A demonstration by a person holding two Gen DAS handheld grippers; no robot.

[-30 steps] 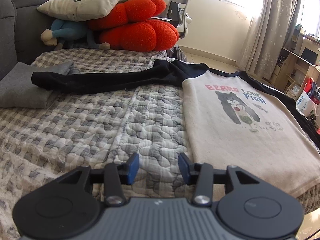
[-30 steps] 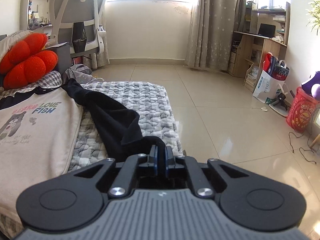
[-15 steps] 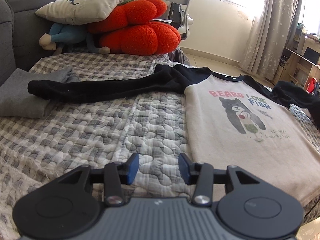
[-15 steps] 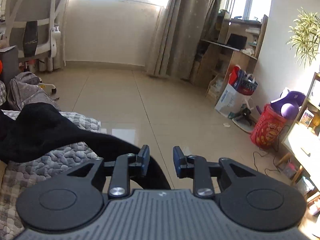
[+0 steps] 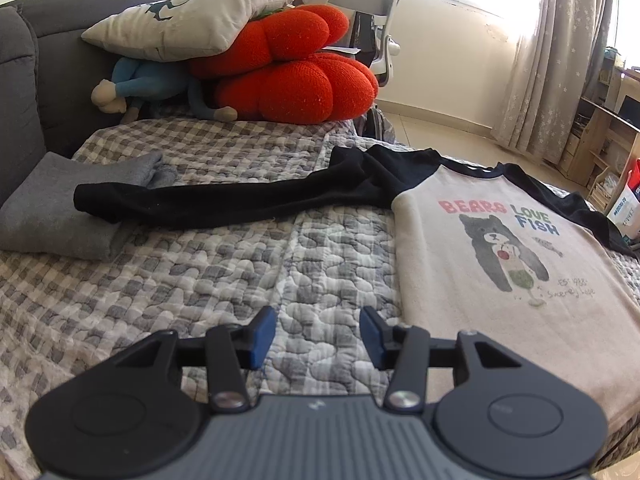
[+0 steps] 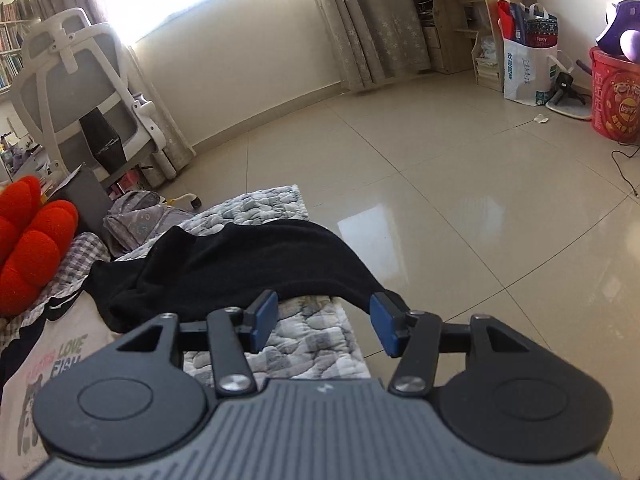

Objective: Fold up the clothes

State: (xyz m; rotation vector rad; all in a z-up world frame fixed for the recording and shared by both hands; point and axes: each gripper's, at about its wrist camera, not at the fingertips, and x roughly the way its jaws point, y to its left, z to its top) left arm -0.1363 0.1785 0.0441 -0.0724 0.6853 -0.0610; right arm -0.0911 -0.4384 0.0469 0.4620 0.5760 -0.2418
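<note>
Spreading stage, judged: raglan shirt (image 5: 500,248) lay face-up on the quilted bed cover (image 5: 200,280), one black sleeve (image 5: 224,200) stretched flat toward the folded grey cloth (image 5: 60,208), the other sleeve (image 6: 248,264) draped over the bed edge. Left gripper (image 5: 317,334) hovered with fingers spread, holding nothing; right gripper (image 6: 323,326) likewise spread and empty, near that sleeve. Next move likely calls for pinching a sleeve and folding it across the chest.
</note>
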